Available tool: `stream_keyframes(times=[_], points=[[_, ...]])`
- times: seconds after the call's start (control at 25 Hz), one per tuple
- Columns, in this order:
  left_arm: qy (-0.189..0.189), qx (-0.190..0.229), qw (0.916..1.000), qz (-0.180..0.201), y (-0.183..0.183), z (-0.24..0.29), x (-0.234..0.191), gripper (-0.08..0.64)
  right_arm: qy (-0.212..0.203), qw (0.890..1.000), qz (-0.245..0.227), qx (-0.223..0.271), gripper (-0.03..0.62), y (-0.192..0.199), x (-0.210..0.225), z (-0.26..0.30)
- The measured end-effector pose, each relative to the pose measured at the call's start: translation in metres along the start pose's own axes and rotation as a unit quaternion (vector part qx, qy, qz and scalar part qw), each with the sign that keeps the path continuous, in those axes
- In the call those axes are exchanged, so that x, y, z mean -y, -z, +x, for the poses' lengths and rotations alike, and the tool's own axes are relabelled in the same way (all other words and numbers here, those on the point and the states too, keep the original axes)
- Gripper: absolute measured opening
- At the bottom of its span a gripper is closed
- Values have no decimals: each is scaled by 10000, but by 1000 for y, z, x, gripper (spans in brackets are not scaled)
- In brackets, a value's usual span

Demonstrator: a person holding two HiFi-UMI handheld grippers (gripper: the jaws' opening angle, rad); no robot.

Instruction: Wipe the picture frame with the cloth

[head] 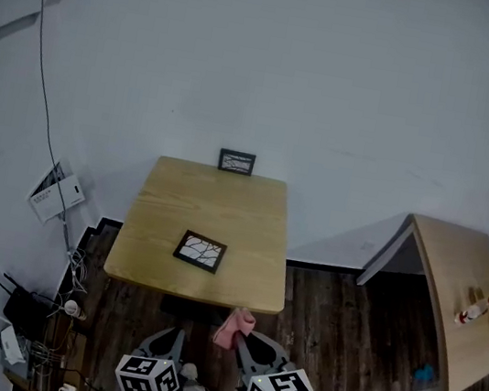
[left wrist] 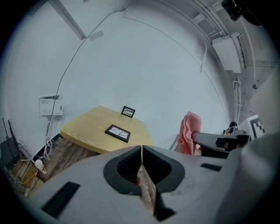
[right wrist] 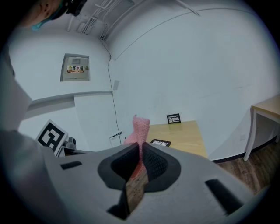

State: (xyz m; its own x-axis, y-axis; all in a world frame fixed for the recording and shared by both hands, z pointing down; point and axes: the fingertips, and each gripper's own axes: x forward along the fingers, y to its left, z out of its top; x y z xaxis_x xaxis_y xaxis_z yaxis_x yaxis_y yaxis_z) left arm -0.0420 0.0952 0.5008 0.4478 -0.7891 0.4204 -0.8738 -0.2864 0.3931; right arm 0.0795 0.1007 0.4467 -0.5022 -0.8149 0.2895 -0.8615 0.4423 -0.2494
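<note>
Table [head: 225, 198] bears picture frame [head: 199, 251]; right claw [head: 242, 336], well short, clamps cloth [head: 233, 325]

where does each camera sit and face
Head view: on the person's head, looking steeply down at the square light wooden table; the left gripper and right gripper show at the bottom.
Left gripper view: on the left gripper, looking along its shut jaws towards the table.
Right gripper view: on the right gripper, looking along jaws shut on the pink knitted cloth.
Shared: all three show the black picture frame lying flat on the table.
</note>
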Motion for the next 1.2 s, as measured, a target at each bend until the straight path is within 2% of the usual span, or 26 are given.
stream_keyframes(times=[0.28,0.64,0.92,1.2], points=[[68,-165,9998,61,-35,52,-32,5,65,10000,12,-9,17,-30,16,63],[146,-398,9990,160,-59,106,-66,6,153,9998,102,-83,17,-43,37,132],[275,-585,9978,109,-69,137,-89,6,279,9995,141,-108,17,-51,49,172],[89,-728,9973,83,-66,160,-112,6,365,9984,120,-408,17,-39,65,202]])
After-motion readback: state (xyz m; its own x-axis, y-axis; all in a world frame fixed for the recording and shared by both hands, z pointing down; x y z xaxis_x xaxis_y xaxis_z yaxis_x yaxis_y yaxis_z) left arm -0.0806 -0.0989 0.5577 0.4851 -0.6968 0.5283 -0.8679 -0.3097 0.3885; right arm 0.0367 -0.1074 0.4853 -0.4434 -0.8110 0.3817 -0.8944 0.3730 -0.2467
